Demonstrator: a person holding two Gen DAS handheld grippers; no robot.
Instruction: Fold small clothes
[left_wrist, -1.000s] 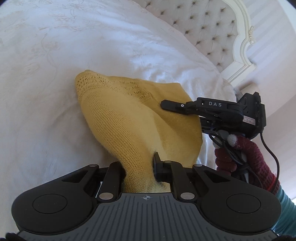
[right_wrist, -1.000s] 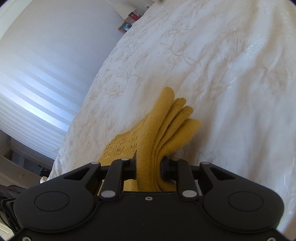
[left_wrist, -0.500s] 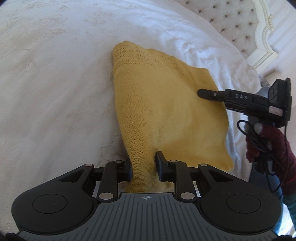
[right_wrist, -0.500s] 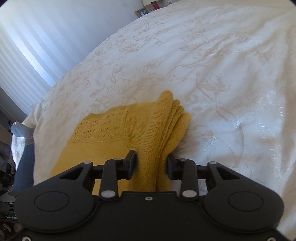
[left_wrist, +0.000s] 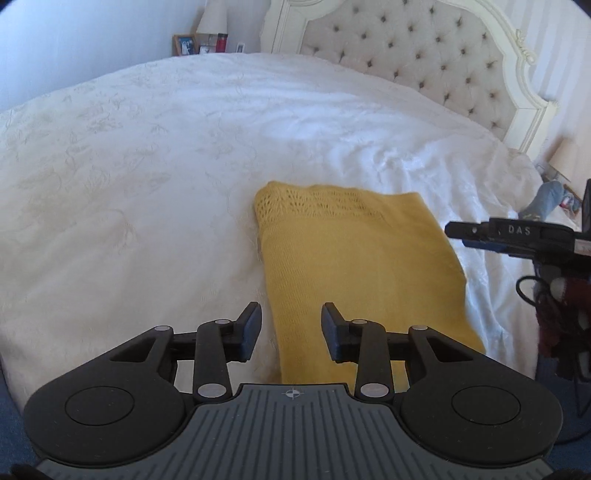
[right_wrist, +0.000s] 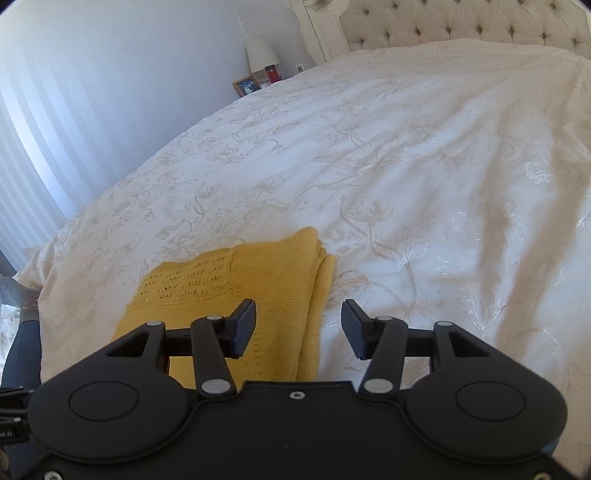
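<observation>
Yellow knit garment (left_wrist: 354, 266) lies folded on white bedspread (left_wrist: 147, 177).

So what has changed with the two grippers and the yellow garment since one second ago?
Both grippers let go. The left gripper and the right gripper were each shut on the yellow garment; now both are open and drawn back. The garment, then lifted, now lies flat and folded on the bed. The bed itself stayed as it was.

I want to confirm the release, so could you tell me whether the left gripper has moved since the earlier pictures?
Yes. The left gripper has opened and drawn back from the yellow knit, which lies on the bedspread.
</observation>
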